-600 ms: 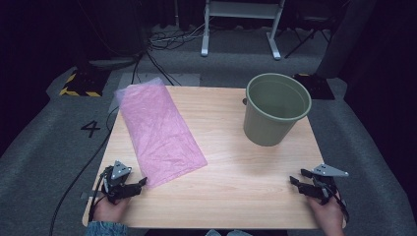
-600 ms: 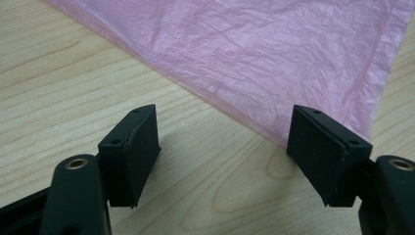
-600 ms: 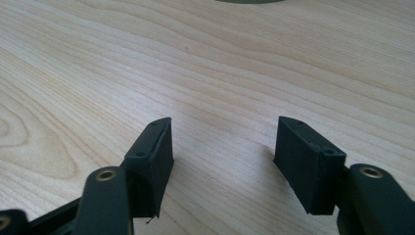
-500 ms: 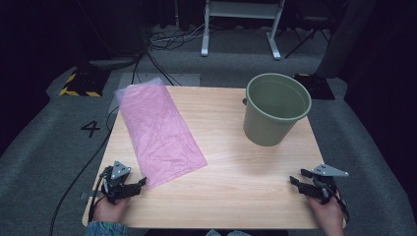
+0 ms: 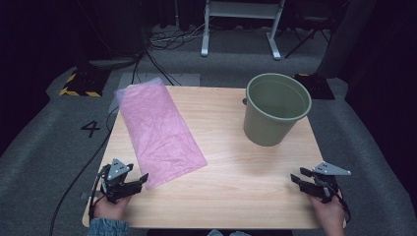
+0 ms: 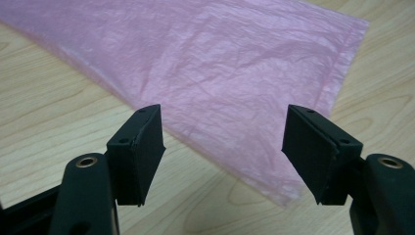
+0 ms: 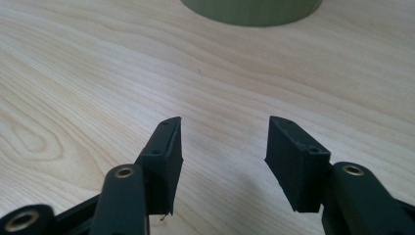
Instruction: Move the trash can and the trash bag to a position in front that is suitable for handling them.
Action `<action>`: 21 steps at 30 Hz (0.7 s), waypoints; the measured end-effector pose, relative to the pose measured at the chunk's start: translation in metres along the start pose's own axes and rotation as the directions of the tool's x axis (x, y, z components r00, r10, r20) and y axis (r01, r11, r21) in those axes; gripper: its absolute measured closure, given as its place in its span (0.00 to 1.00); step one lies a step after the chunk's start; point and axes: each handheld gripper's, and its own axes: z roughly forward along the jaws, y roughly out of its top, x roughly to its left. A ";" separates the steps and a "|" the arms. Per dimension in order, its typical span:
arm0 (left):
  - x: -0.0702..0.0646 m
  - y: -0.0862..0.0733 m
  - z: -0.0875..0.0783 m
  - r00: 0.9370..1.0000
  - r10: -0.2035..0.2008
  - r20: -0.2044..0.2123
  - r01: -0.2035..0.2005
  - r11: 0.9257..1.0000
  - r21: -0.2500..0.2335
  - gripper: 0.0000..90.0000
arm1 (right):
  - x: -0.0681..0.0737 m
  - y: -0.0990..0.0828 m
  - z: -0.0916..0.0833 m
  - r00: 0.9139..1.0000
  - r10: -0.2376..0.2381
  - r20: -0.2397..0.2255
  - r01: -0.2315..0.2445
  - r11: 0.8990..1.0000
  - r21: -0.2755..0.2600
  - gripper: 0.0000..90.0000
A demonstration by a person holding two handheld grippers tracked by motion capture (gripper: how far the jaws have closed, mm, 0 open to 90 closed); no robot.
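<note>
Pink bag [image 5: 160,132] lies flat across the left half of the high view, its near corner just ahead of the left claw [image 5: 140,181], gaping and empty. Best pinch one layer at that corner. Right claw [image 5: 296,177], lower right, stands parted, holding nothing, bucket [image 5: 277,108] beyond on the bench [image 5: 236,187].

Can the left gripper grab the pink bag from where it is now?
Probably yes: the left gripper is open, the pink bag lies flat just ahead, and bare table lies between.

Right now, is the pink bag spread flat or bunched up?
Spread flat: the pink plastic bag lies open along the wooden table, only lightly wrinkled, untouched by the left tongs.
</note>
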 end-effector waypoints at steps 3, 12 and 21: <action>-0.005 0.002 0.002 1.000 0.023 0.006 -0.023 1.000 0.007 0.35 | 0.001 0.004 -0.004 1.000 -0.004 -0.002 0.004 1.000 -0.015 0.52; -0.006 0.005 0.007 0.999 0.032 0.005 -0.032 0.999 0.019 0.35 | 0.007 0.042 -0.025 0.998 -0.046 -0.036 0.043 0.994 -0.097 0.50; 0.004 -0.003 0.006 1.000 0.009 -0.012 -0.009 1.000 0.022 0.36 | 0.011 0.085 -0.040 0.989 -0.134 -0.055 0.121 0.974 -0.190 0.51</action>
